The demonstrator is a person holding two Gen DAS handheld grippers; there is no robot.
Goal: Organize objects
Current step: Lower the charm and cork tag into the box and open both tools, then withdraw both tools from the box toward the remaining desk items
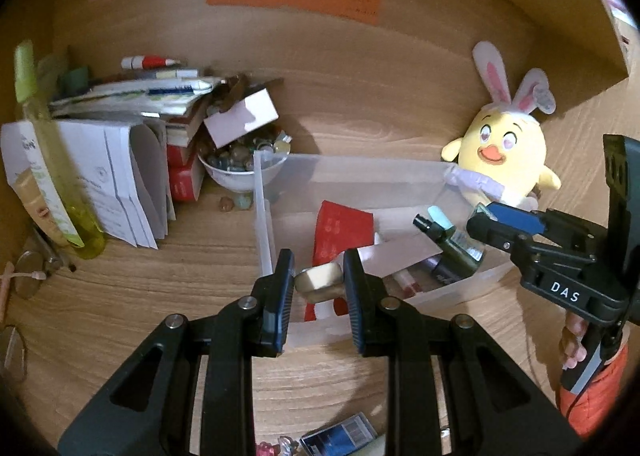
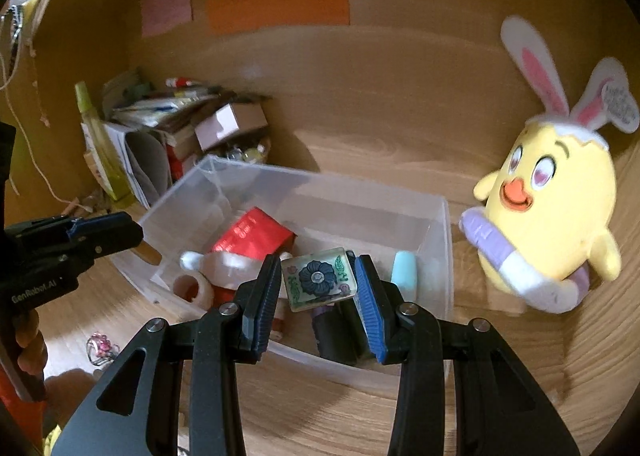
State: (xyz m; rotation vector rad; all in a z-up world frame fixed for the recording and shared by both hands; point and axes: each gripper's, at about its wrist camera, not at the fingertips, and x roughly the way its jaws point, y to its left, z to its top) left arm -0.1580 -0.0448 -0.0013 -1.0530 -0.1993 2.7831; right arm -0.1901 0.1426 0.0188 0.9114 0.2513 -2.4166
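A clear plastic bin point(image 1: 264, 216) point(image 2: 444, 240) stands on the wooden desk and holds a red packet point(image 1: 340, 232) point(image 2: 252, 236), dark bottles point(image 1: 452, 252) and a mint cap point(image 2: 404, 268). My left gripper point(image 1: 319, 280) is shut on a small gold-cream block point(image 1: 320, 278) over the bin's near-left corner; it also shows in the right wrist view point(image 2: 120, 232). My right gripper point(image 2: 318, 280) is shut on a mahjong tile with a blue flower point(image 2: 318, 278) above the bin's front; it also shows in the left wrist view point(image 1: 492, 216).
A yellow chick plush with rabbit ears point(image 1: 500, 152) point(image 2: 548, 208) sits right of the bin. A pile of papers, boxes and a bowl of beads point(image 1: 240, 164) stands at the left with a green bottle point(image 1: 52, 160). Small trinkets point(image 1: 340, 440) point(image 2: 100, 348) lie near the front.
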